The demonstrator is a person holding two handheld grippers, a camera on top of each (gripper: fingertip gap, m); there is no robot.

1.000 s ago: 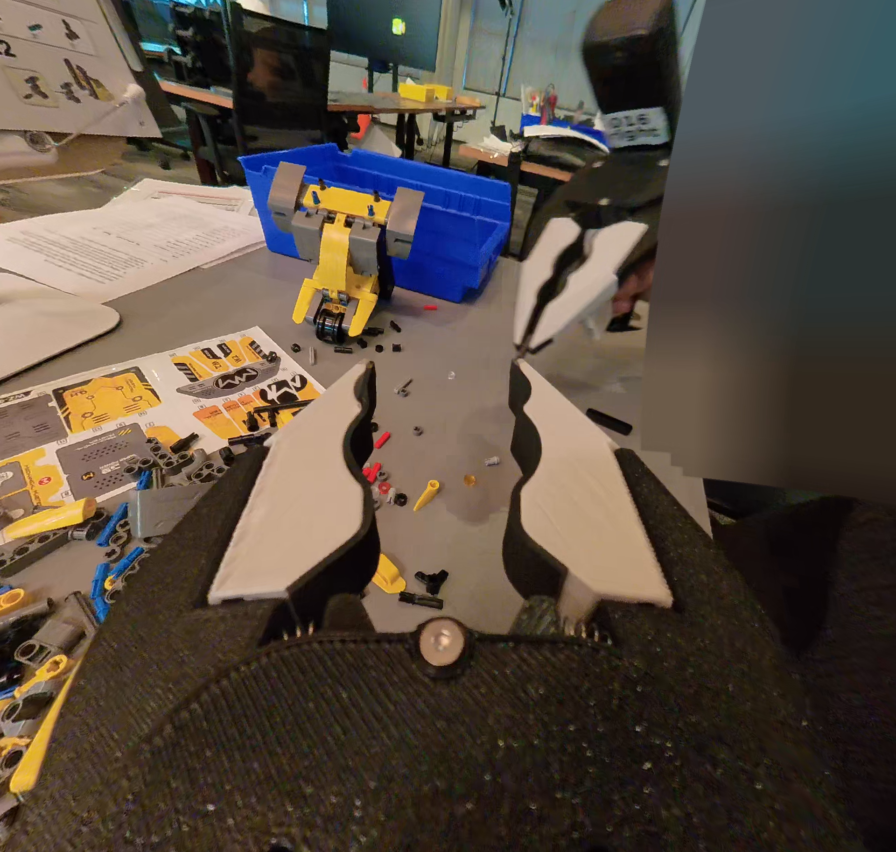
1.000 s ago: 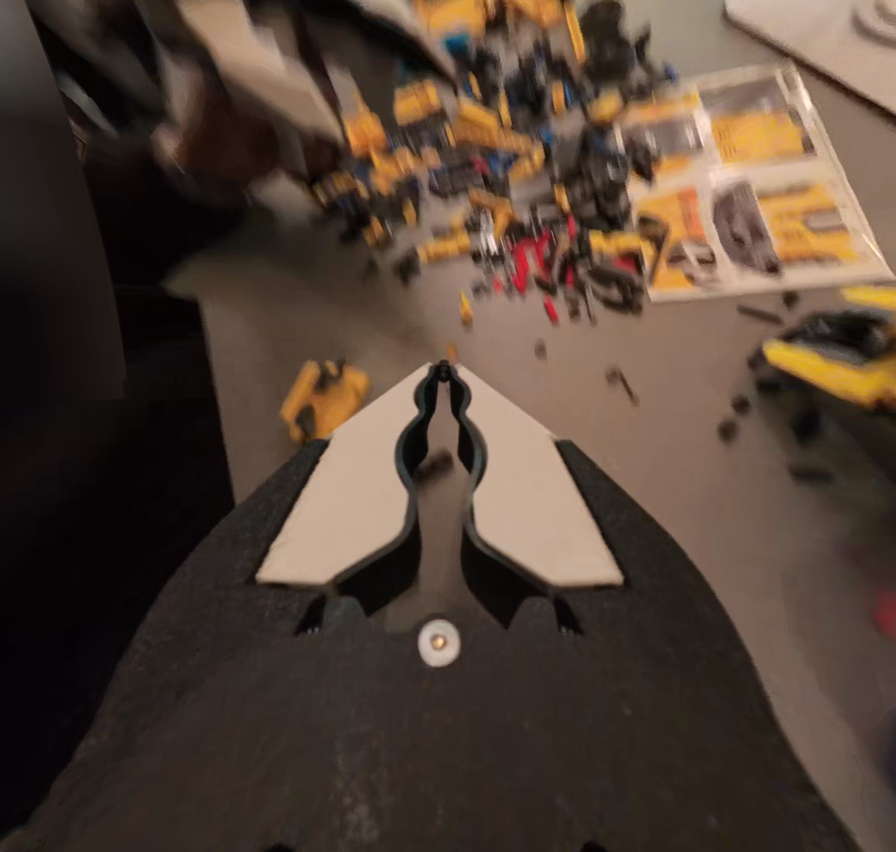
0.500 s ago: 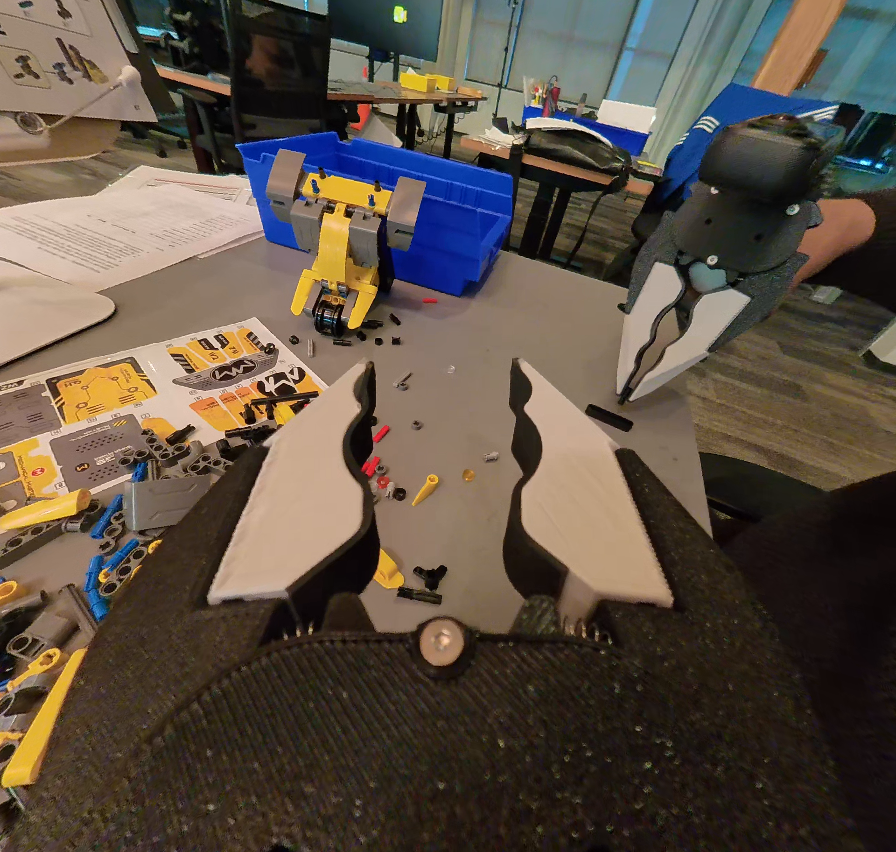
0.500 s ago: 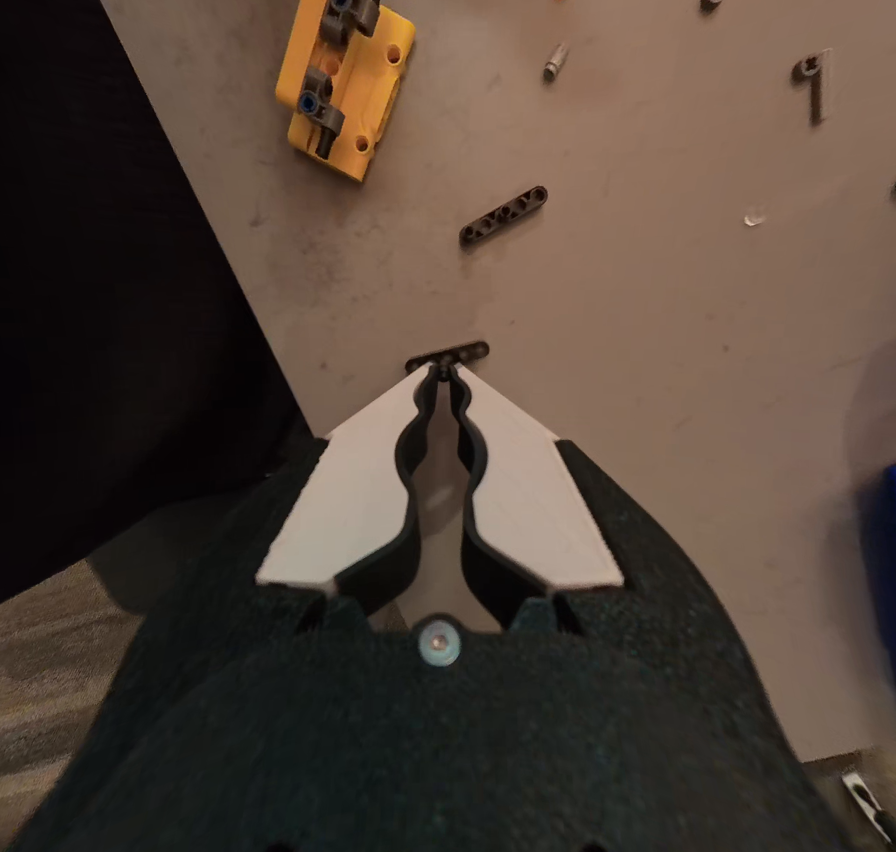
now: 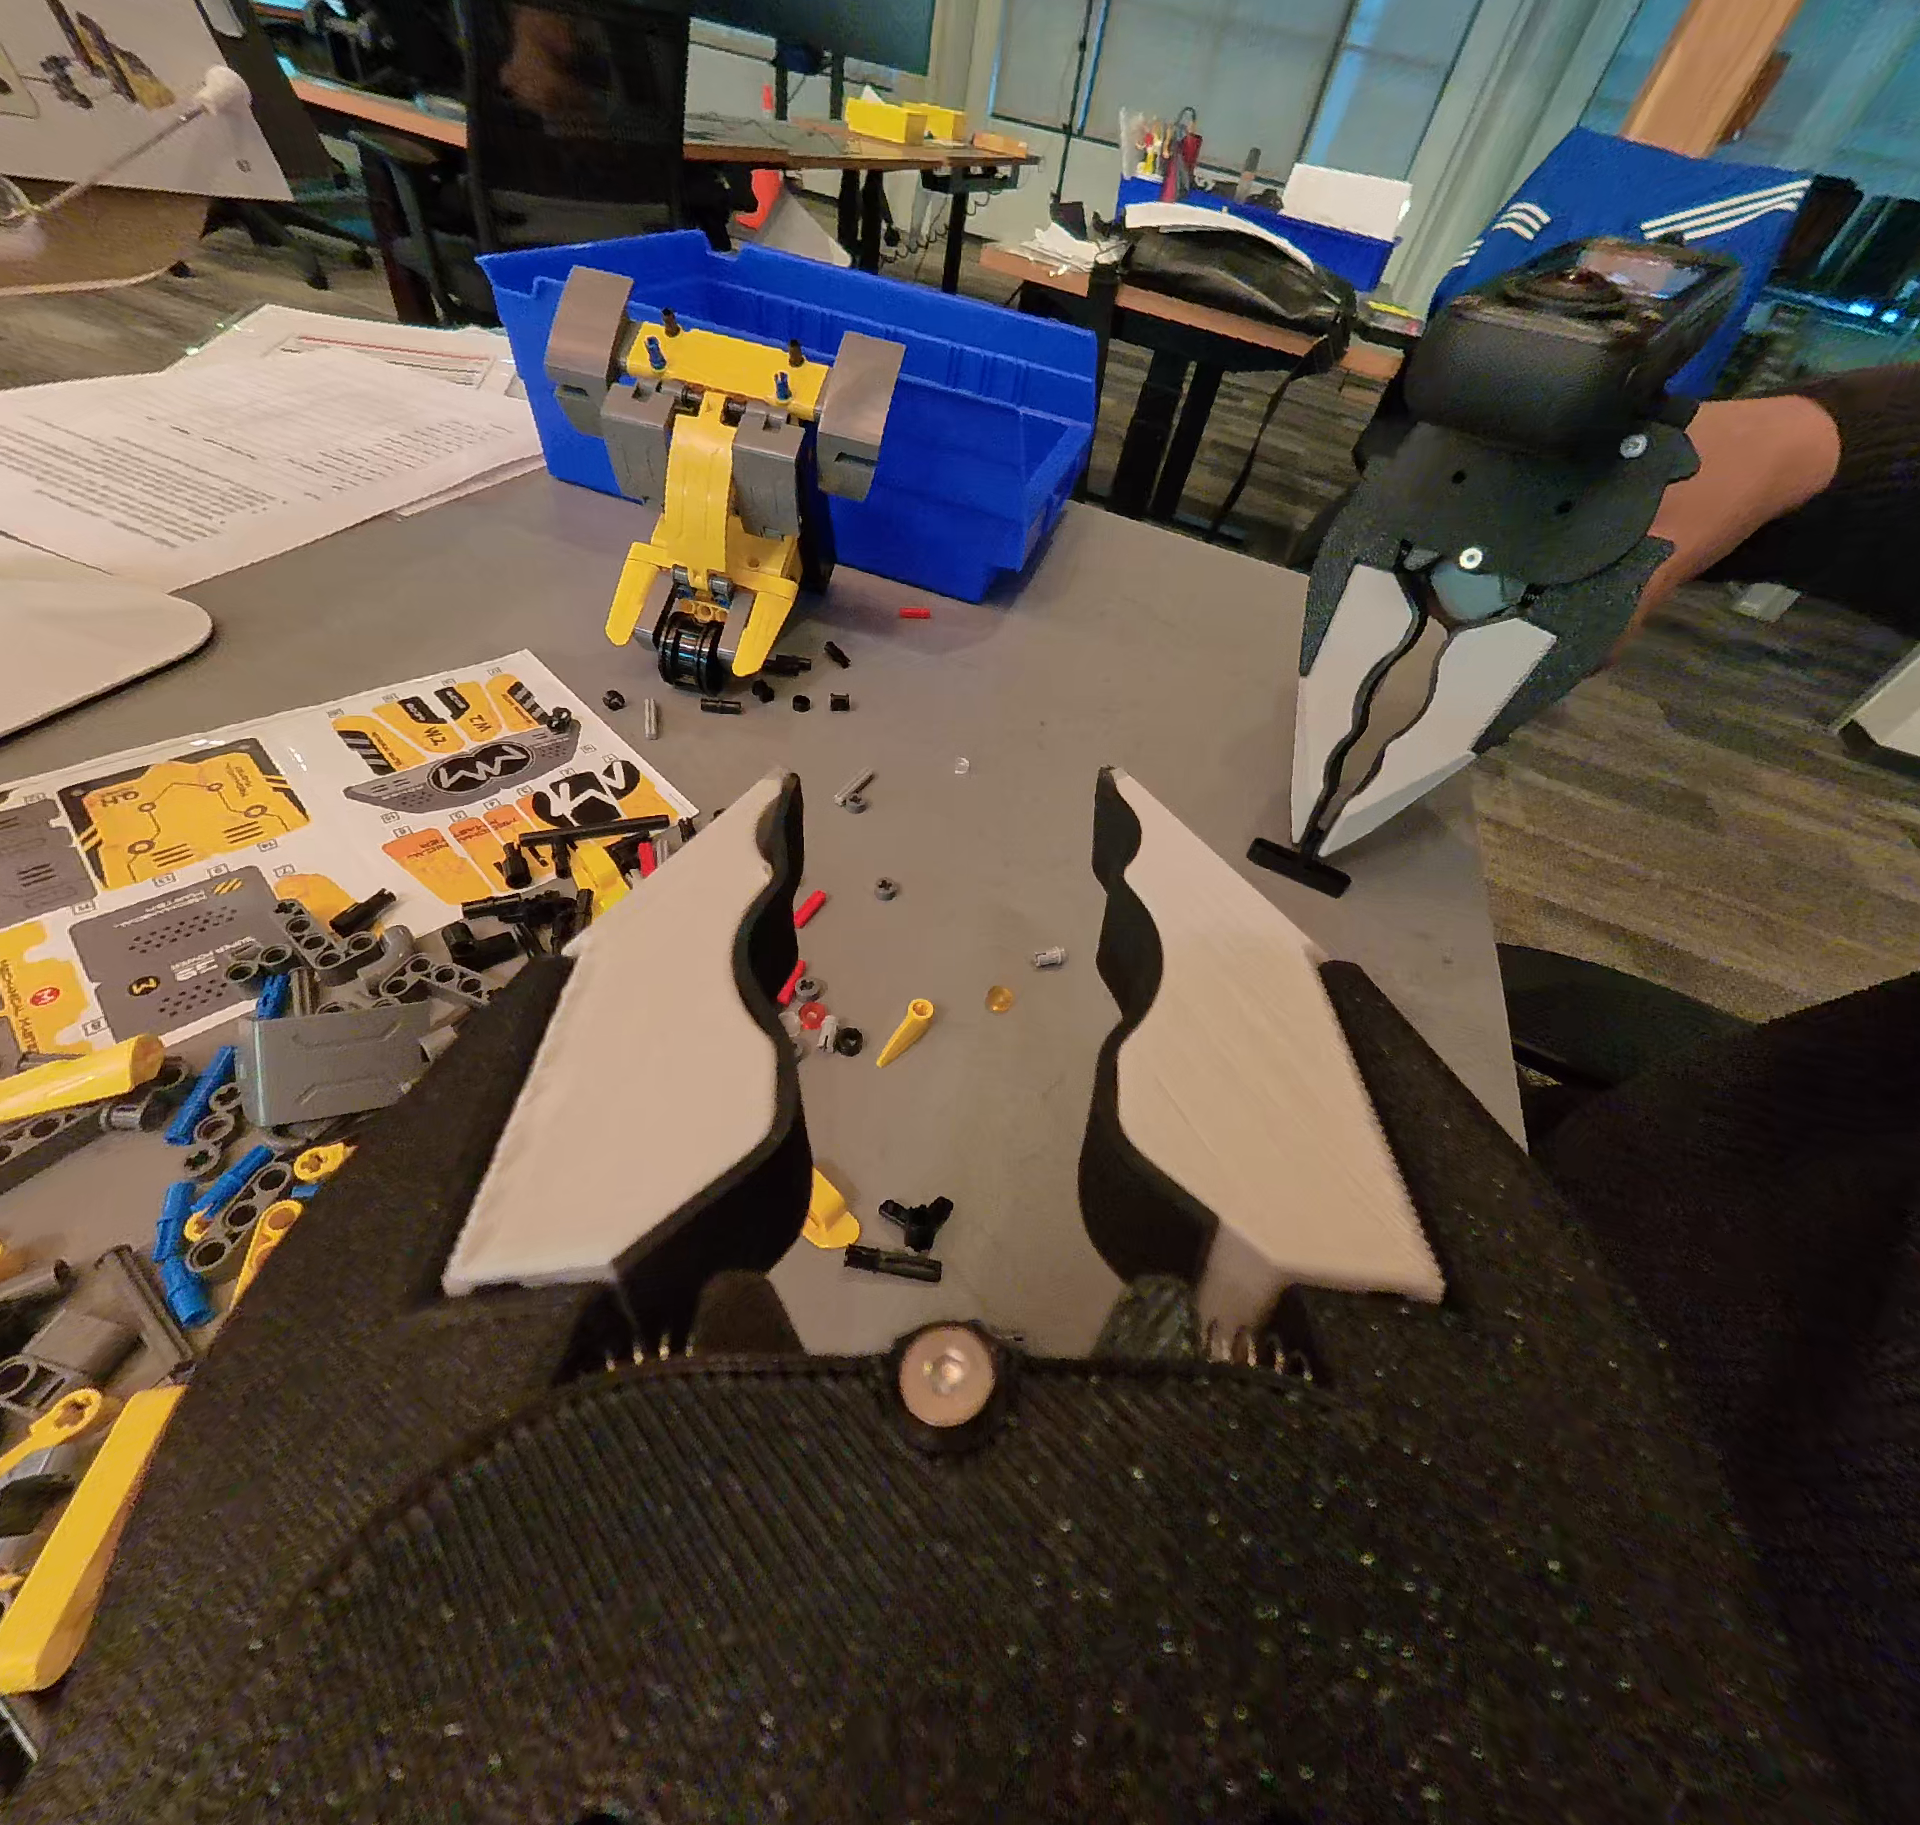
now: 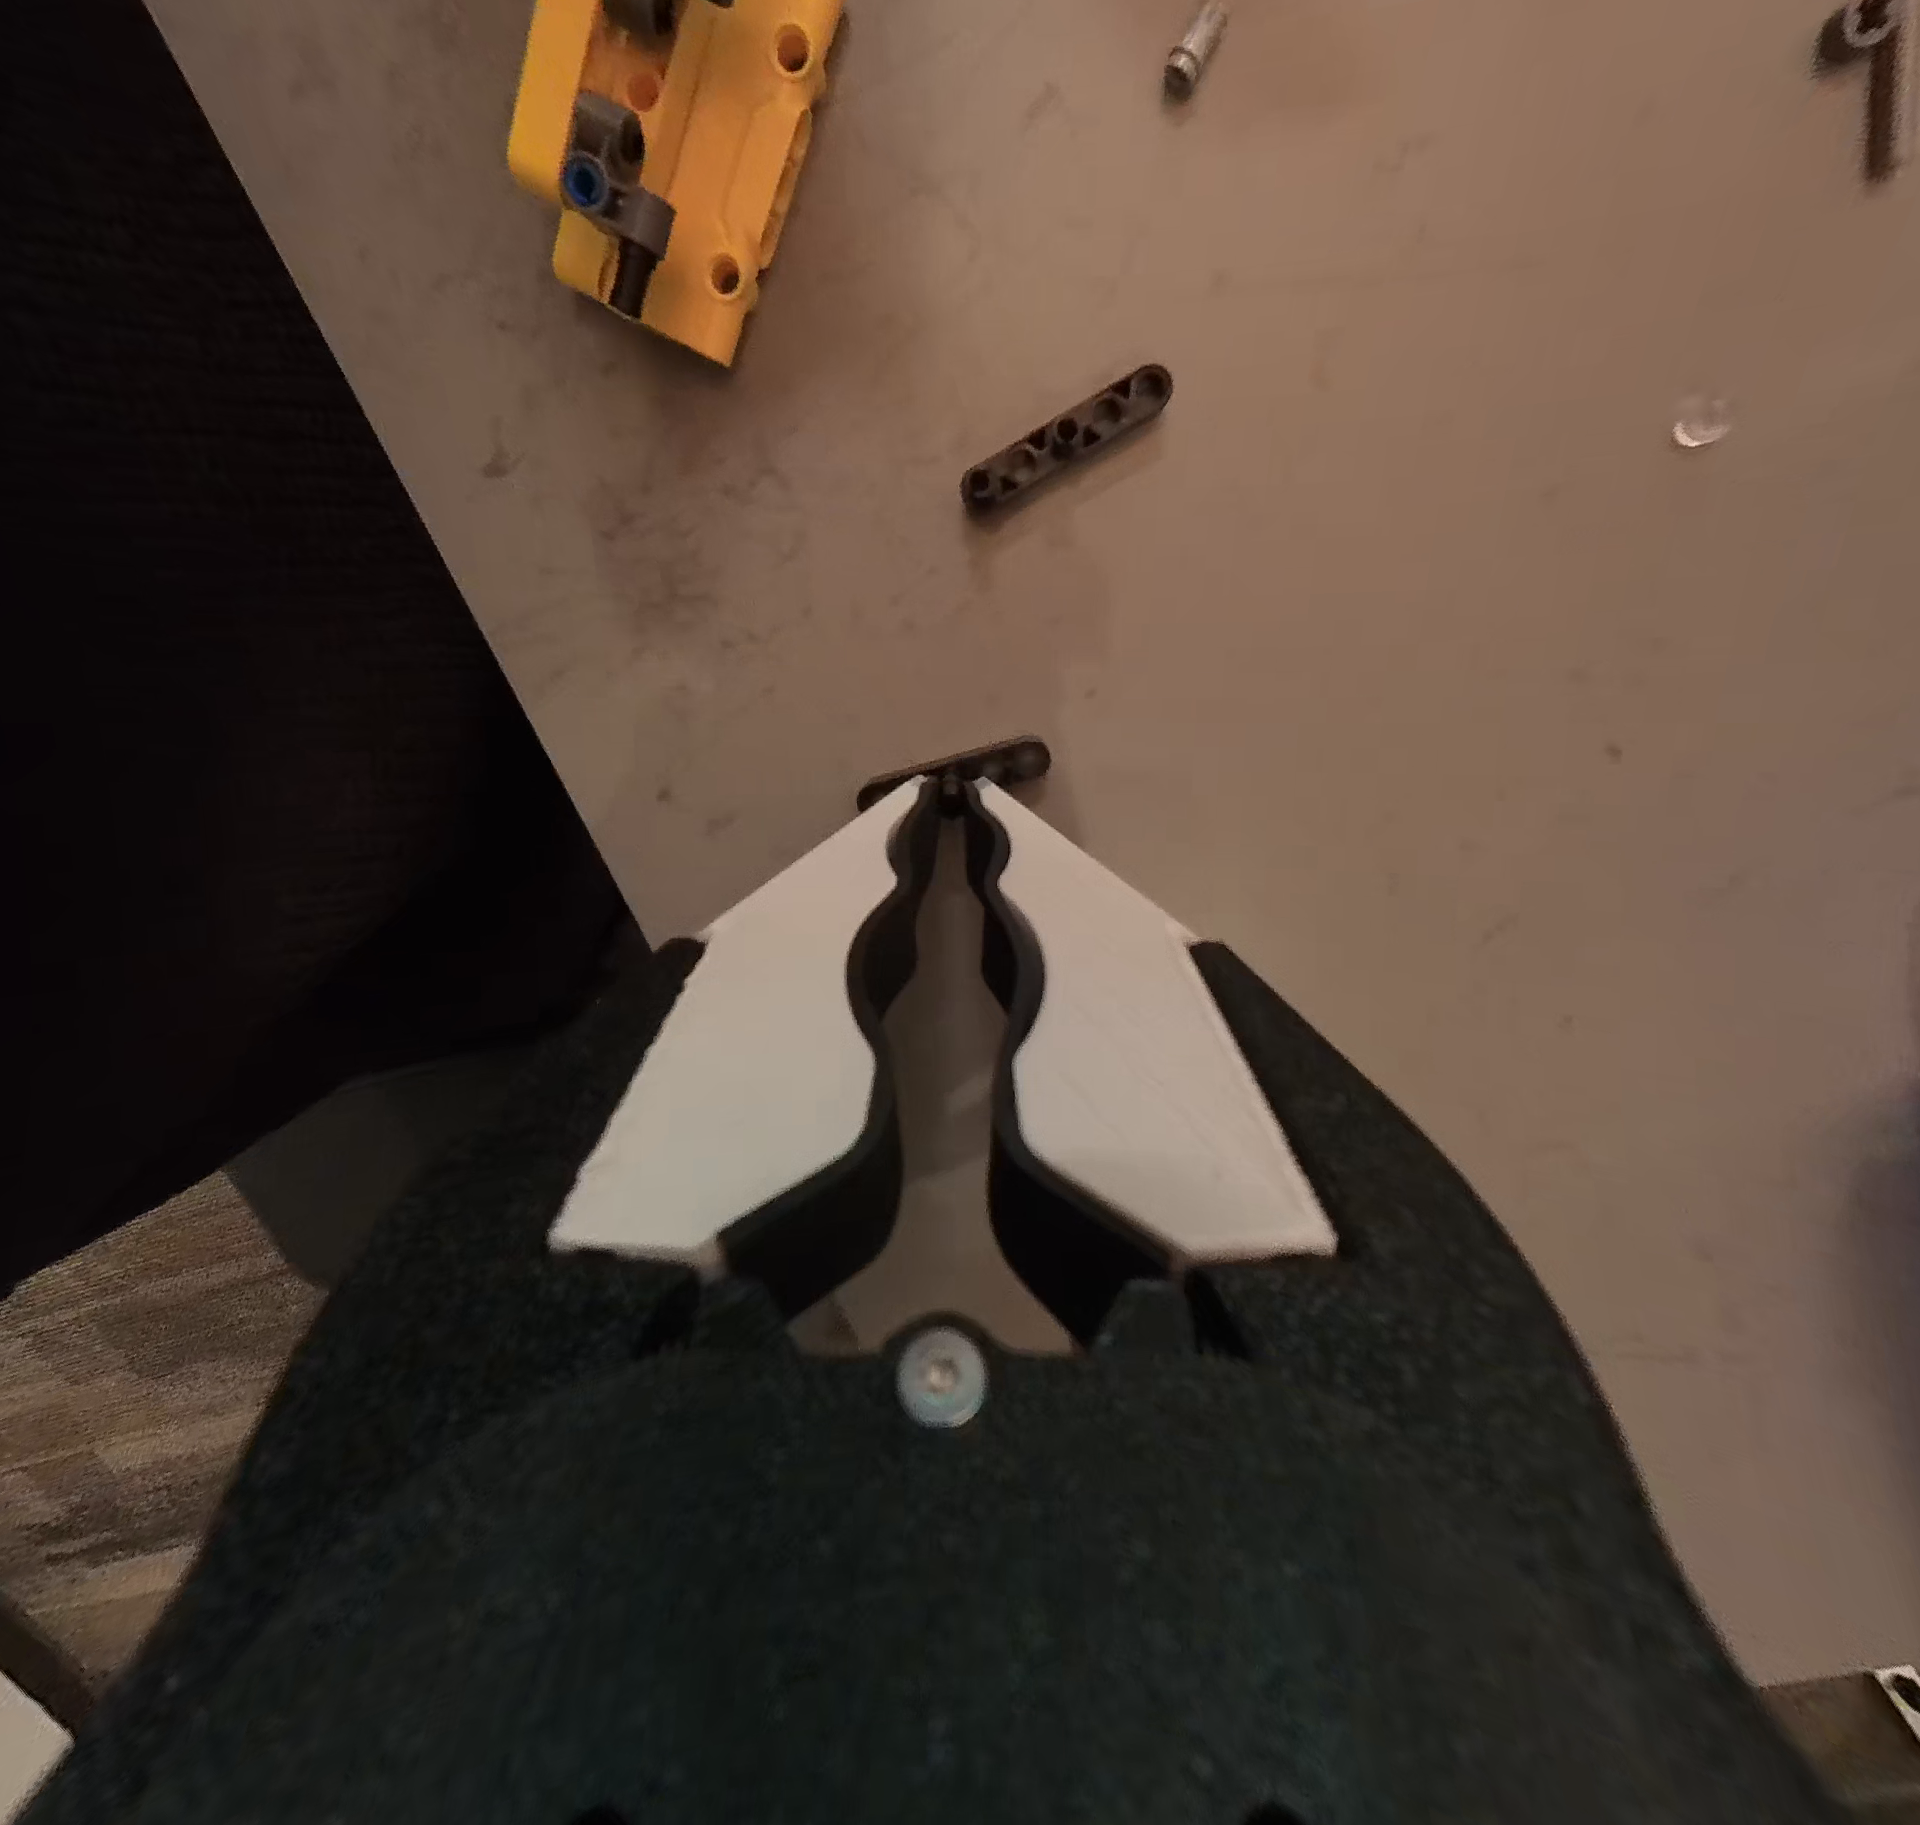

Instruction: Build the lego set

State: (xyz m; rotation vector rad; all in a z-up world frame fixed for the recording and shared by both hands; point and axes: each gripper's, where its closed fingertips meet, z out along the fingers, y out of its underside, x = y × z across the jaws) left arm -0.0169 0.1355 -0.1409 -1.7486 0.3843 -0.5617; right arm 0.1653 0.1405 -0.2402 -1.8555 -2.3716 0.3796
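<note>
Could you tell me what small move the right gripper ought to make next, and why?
Probably a short, straight lift. The right gripper looks shut on a small pin standing in the black beam, which appears to rest on the grey table near its edge. The left gripper is open and holds nothing, so nothing else steadies the beam.

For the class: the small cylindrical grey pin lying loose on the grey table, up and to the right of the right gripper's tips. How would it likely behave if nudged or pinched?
The grey pin looks round and lies on its side on the bare table, so a nudge would probably roll it. It seems moulded plastic: likely stiff and light. Being so small and smooth, it may slip from the gripper tips.
</note>
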